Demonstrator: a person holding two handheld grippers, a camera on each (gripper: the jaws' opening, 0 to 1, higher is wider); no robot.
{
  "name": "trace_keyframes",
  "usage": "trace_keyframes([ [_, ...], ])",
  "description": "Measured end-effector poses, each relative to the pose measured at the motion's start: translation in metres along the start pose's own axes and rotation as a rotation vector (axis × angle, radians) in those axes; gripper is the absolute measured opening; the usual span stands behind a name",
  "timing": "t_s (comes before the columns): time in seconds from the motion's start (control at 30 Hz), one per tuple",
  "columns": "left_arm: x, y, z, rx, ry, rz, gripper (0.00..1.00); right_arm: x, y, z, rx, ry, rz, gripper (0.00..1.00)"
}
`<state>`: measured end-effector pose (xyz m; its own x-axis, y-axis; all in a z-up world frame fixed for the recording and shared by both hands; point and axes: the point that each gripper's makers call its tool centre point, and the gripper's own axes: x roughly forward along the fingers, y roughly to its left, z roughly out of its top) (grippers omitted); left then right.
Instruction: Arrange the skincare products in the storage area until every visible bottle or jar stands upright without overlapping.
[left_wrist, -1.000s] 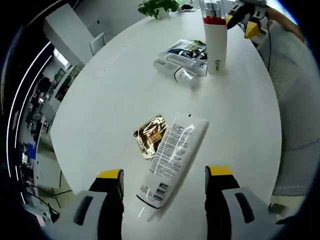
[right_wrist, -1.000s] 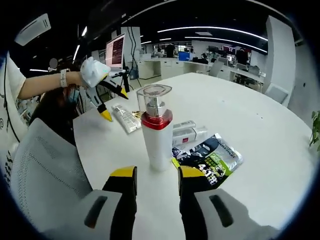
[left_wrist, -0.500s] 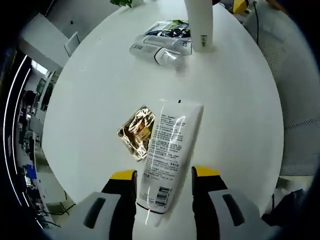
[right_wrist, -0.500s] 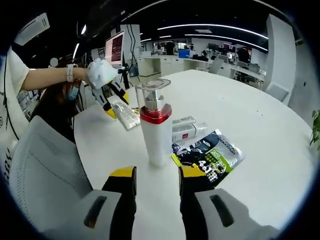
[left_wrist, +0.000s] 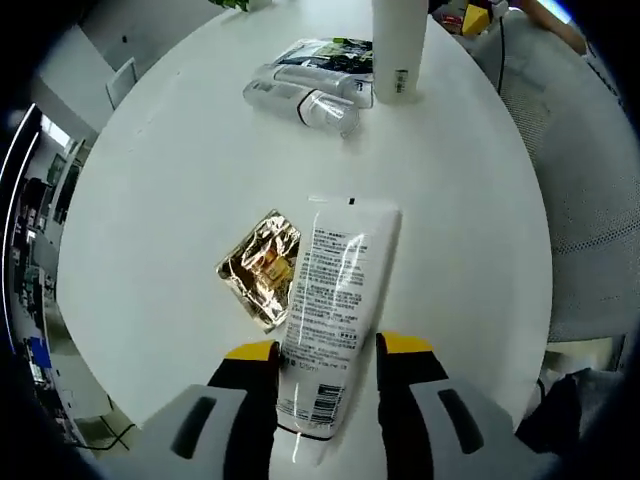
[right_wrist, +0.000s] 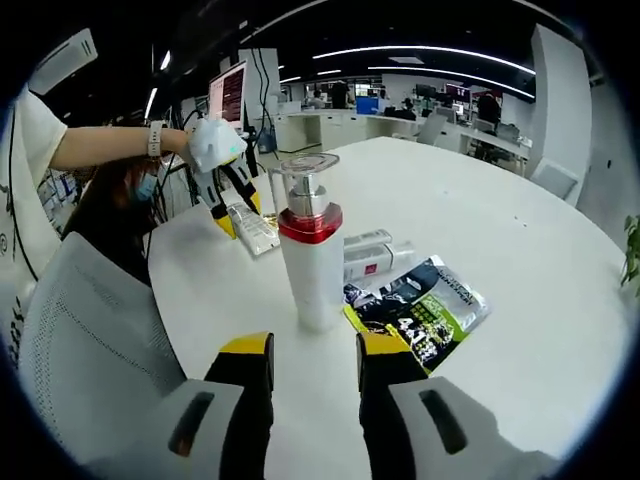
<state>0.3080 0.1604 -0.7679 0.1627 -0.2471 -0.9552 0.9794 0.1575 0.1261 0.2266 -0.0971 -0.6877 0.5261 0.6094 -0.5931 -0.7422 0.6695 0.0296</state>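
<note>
A white tube (left_wrist: 337, 290) lies flat on the round white table (left_wrist: 160, 180). Its crimped end sits between the yellow-tipped jaws of my left gripper (left_wrist: 328, 350), which press on both its sides. In the right gripper view the left gripper (right_wrist: 240, 214) is low over that tube (right_wrist: 252, 232). A tall white pump bottle (right_wrist: 311, 260) with a red band and clear cap stands upright just beyond my right gripper (right_wrist: 315, 352), which is open and holds nothing. Two small clear bottles (left_wrist: 305, 98) lie on their sides beside the pump bottle's base (left_wrist: 398, 55).
A gold foil sachet (left_wrist: 260, 270) lies against the tube's left side. A dark green sachet (right_wrist: 420, 312) lies flat next to the pump bottle. A grey mesh chair (right_wrist: 90, 340) stands at the table's edge, and a person's arm (right_wrist: 100, 148) holds the left gripper.
My left gripper has come down over the tube and its jaws have narrowed from wide apart to touching the tube's sides. The right gripper has stayed put.
</note>
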Motion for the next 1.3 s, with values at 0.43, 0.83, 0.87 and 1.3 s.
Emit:
trace_keyframes([
  [0.43, 0.002, -0.004, 0.002, 0.044, 0.032, -0.060, 0.30, 0.002, 0.004, 0.004, 0.027, -0.018, 0.022, 0.33],
  [0.83, 0.000, -0.004, 0.002, 0.073, 0.027, -0.016, 0.25, 0.003, 0.013, 0.008, 0.031, -0.020, 0.067, 0.34],
  [0.87, 0.001, -0.003, 0.001, 0.052, 0.025, -0.014, 0.25, 0.002, 0.013, 0.009, 0.030, -0.020, 0.068, 0.34],
  [1.3, -0.001, -0.038, 0.015, -0.079, -0.041, -0.180, 0.24, -0.003, 0.021, 0.013, 0.001, -0.022, 0.064, 0.33],
])
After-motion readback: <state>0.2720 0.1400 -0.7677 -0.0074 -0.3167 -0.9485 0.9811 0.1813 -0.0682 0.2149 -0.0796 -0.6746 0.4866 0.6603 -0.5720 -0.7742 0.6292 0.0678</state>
